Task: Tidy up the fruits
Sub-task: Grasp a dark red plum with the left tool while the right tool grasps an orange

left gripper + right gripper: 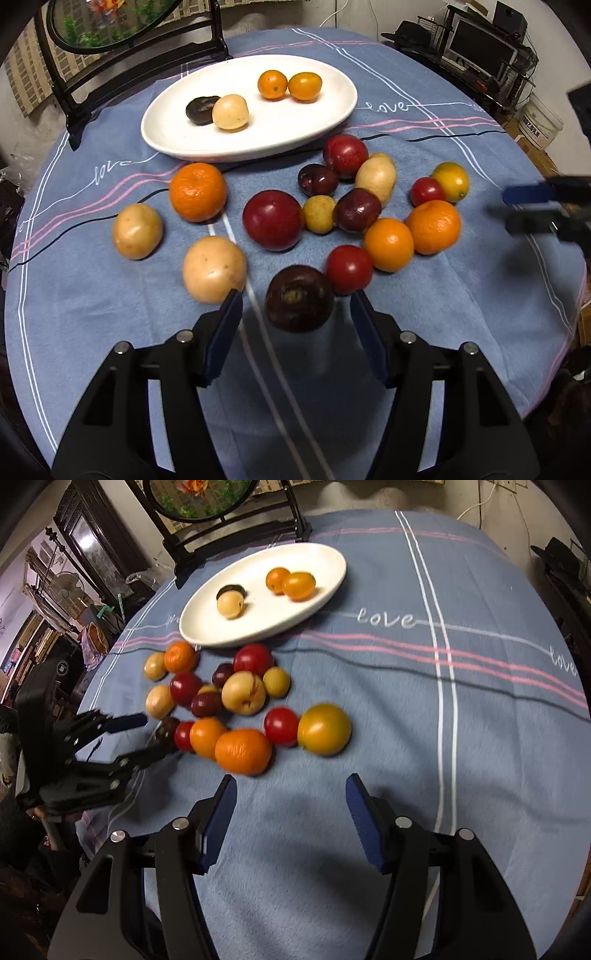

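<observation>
Four small fruits point(272, 84) sat on the white plate point(332, 122). Many more fruits point(272, 220) lay on the surface. Both grippers, left gripper point(295, 306) and right gripper point(291, 786), were open and held nothing.

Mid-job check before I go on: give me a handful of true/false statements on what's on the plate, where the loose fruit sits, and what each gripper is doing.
1. The white plate holds four pieces of fruit. True.
2. The left gripper is clamped on an orange fruit. False: its jaws stand open, with a dark plum lying between the fingertips, not pressed.
3. The right gripper is open with nothing between its fingers. True.
4. All the fruit is already on the plate. False: most of it lies loose on the blue tablecloth in front of the plate.
5. The two small orange fruits on the plate sit side by side. True.
</observation>
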A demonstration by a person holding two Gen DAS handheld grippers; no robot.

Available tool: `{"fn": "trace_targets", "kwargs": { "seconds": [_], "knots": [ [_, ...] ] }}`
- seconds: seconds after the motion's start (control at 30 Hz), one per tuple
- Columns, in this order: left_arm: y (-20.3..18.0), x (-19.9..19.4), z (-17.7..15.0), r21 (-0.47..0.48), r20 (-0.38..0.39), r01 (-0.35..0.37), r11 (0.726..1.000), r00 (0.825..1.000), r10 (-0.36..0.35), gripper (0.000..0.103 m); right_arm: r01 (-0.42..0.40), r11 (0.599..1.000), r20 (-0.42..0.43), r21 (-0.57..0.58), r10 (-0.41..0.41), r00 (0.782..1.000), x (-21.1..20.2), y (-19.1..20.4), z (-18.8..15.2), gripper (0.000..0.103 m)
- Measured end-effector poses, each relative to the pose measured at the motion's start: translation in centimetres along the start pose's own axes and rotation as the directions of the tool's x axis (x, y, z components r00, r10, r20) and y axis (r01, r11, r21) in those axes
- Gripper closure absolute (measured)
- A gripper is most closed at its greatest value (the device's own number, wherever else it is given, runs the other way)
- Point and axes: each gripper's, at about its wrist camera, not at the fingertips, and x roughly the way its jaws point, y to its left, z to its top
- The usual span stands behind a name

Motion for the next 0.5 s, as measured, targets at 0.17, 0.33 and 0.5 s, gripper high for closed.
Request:
{"fn": "trace_targets", "kwargs": {
  "seconds": [0.17, 0.33, 0.5],
  "knots": [
    [0.0, 0.8, 0.8, 0.020, 0.020, 0.045, 0.999, 0.999, -0.045, 0.037, 0.004, 1.000, -0.020, -0.022, -0.004, 1.000, 0.6, 1.0, -0.8, 0.041],
    [-0.9, 0.7, 0.6, 0.090, 0.021, 0.075, 0.993, 0.997, -0.077, 0.056, 0.003, 0.999, -0.019, -0.032, -0.003, 1.000, 1.9, 1.8, -0.7, 0.041],
    [1.6, 0.3, 0.5, -0.031, 0.024, 0.150, 0.988, 0.988, -0.149, 0.065, -0.035, 0.999, -0.025, -0.017, 0.035, 0.999, 3.9, 2.7, 0.5, 0.041]
  ]
}}
